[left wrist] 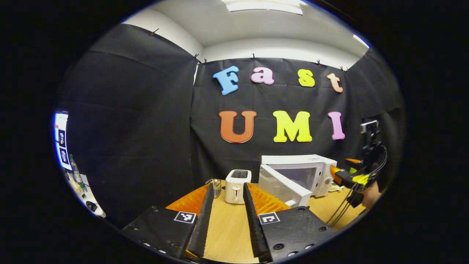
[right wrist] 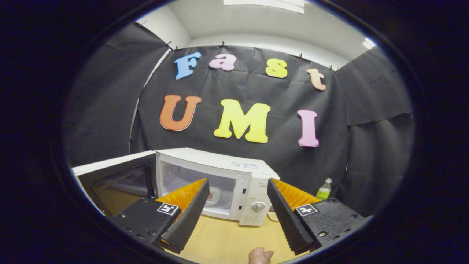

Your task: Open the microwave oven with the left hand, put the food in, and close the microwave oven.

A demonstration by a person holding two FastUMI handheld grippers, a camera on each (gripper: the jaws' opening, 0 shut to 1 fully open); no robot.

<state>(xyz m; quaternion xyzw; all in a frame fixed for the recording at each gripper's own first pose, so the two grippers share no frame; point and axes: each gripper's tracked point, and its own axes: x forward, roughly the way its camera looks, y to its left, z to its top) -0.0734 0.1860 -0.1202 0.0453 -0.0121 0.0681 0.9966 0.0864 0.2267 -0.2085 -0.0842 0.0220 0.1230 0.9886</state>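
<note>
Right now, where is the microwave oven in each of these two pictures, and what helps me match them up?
Left gripper view: the microwave oven sits right of centre on the table, behind the toaster, its door swung open.
Right gripper view: the microwave oven fills the lower centre, with its open door at the left.
Shared landmark: the round knob on its front panel, seen at.

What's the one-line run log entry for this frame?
microwave: door open | food: something on the turntable, unclear | left gripper: open, empty, facing toaster | right gripper: open, empty, facing microwave
</note>
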